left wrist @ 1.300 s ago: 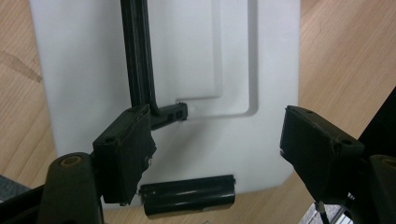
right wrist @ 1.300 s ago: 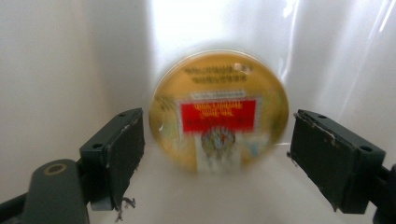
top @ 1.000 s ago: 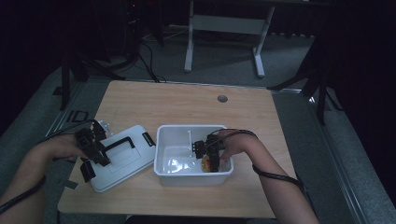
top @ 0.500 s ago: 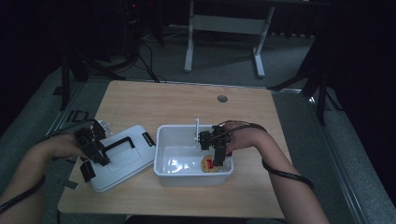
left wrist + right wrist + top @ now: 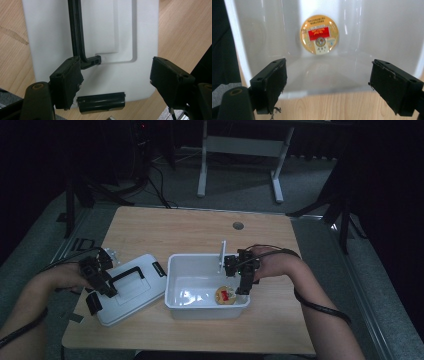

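Observation:
A white open box (image 5: 171, 285) stands mid-table. In its front right corner lies a round gold disc with a red label (image 5: 226, 295). My right gripper (image 5: 243, 274) hovers open over the box's right rim. In the right gripper view, the disc (image 5: 319, 34) lies flat on the box floor (image 5: 362, 37), well beyond the spread jaws of the gripper (image 5: 328, 82). The white lid (image 5: 135, 292) lies left of the box, with a black handle (image 5: 125, 275). My left gripper (image 5: 97, 281) is open over the lid's left end. Its left jaw sits beside the handle's foot (image 5: 91, 61).
A thin white upright piece (image 5: 222, 255) rises at the box's far rim. A black latch (image 5: 101, 103) hangs at the lid's near edge. The wooden table (image 5: 190, 232) has a round cable hole (image 5: 238, 226) at the back. A desk frame stands on the floor beyond.
My right gripper has let go of the disc in the box, then lifted and drawn back toward the right rim. The left gripper has stayed over the lid.

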The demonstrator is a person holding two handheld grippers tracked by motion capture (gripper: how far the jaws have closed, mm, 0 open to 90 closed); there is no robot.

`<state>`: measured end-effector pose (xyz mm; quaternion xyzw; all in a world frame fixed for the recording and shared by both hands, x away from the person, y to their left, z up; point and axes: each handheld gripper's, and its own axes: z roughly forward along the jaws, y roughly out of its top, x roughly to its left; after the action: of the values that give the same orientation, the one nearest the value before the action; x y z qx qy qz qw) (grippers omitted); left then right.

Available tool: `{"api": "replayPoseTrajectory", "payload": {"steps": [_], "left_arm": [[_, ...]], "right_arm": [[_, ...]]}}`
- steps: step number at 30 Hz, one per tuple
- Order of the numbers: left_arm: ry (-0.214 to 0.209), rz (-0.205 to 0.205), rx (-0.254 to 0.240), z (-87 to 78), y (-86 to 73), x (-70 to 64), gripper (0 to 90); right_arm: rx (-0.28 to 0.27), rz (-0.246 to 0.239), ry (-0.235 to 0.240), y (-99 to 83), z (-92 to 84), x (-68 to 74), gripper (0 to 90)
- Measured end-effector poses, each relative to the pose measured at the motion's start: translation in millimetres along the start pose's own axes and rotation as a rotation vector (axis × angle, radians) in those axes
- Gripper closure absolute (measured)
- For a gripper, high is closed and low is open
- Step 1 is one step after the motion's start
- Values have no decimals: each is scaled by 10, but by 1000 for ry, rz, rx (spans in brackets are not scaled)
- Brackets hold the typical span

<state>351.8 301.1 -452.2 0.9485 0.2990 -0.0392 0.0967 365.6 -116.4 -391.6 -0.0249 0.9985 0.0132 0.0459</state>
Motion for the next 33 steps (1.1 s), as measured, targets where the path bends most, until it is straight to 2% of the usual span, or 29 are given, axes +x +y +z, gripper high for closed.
{"api": "replayPoseTrajectory", "payload": {"steps": [7, 13, 22, 23, 24, 26, 32, 33], "left_arm": [[-1, -1, -2, -4, -10, -3, 244], [2, -1, -3, -17, -6, -3, 244], [13, -12, 13, -1, -9, -10, 245], [13, -12, 13, -1, -9, -10, 245], [17, -11, 9, -2, -8, -8, 245], [24, -22, -2, 9, -8, -4, 245], [56, 12, 17, 62, 10, -3, 252], [70, 19, 17, 63, 20, -1, 282]], "right_arm": [[-10, 23, -14, -196, -83, 3, 147], [-18, 61, -21, -453, -100, 9, 147], [-20, 109, -15, -789, 15, 47, 150], [-20, 109, -15, -789, 15, 47, 150], [-20, 127, -5, -879, 70, 70, 150], [-16, 142, -1, -940, 110, 79, 151], [-13, 163, 12, -1071, 215, 110, 152], [-16, 170, 17, -1097, 234, 116, 175]]}}
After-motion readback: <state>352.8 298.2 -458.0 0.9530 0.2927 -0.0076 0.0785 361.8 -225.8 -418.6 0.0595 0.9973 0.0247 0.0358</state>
